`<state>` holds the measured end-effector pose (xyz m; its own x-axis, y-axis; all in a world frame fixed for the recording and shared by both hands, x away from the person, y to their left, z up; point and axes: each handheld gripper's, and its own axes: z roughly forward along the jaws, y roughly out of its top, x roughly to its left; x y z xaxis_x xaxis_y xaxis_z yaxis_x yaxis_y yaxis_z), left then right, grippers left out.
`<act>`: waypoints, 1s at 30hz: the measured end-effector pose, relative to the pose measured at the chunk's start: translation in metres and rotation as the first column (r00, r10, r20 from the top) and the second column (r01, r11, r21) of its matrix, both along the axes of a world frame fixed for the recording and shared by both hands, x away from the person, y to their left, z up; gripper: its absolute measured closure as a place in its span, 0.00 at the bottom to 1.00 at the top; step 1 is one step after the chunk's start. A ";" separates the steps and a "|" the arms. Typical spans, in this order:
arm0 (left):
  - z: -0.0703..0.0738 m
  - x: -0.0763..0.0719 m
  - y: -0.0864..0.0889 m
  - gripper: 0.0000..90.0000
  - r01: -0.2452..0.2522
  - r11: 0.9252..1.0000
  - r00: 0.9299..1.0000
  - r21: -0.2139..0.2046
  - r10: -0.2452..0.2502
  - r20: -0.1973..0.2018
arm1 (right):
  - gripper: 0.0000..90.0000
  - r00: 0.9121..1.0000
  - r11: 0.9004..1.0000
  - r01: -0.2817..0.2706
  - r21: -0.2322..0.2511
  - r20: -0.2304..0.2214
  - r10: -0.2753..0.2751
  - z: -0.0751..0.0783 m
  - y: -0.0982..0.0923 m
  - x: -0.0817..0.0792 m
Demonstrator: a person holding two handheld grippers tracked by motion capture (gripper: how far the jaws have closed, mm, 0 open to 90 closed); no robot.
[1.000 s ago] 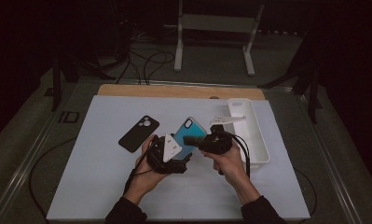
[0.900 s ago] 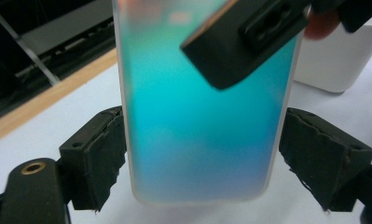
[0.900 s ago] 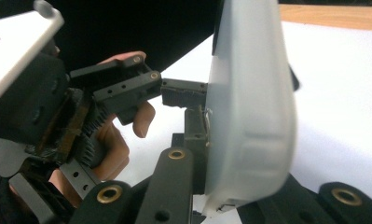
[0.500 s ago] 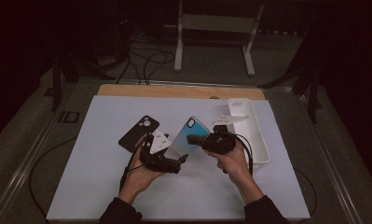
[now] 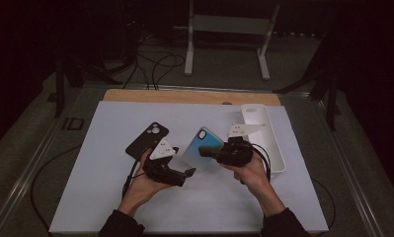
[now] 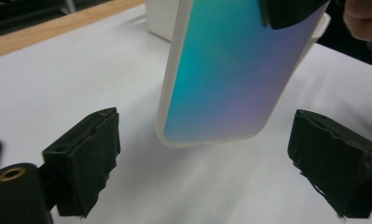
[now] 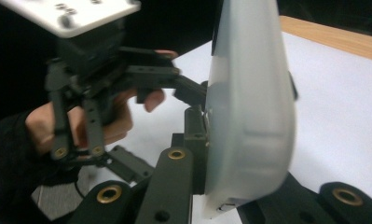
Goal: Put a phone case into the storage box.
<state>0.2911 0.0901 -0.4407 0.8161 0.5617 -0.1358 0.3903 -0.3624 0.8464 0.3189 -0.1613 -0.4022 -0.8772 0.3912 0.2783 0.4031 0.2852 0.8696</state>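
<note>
My right gripper [image 5: 210, 151] is shut on a phone case [image 5: 202, 146] with a teal-to-violet gradient back and holds it tilted above the white mat [image 5: 105, 187]. In the right gripper view the case [image 7: 249, 107] stands edge-on, clamped in the jaws of the right gripper [image 7: 230, 186]. My left gripper [image 5: 187, 174] points at the case's lower end. Its pads [image 6: 88, 158] stand wide apart on either side of that end of the case [image 6: 225, 79] without touching it, and the jaws have just been closing a little. A black phone case [image 5: 146, 139] lies flat on the mat to the left.
A long white tray [image 5: 271, 143] lies at the mat's right edge, just behind my right hand. A wooden strip [image 5: 184, 96] borders the far side of the mat. Cables trail from both grippers, and a stand's legs [image 5: 189, 44] rise beyond the table.
My left gripper has drawn back a little toward the lower left, away from the gradient case. The right gripper and the case have stayed in place.
</note>
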 end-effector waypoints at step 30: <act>-0.015 -0.009 -0.015 0.95 0.195 0.981 0.979 0.006 -0.194 -0.059 | 0.51 0.987 0.987 -0.106 -0.123 0.107 0.120 0.004 0.010 -0.005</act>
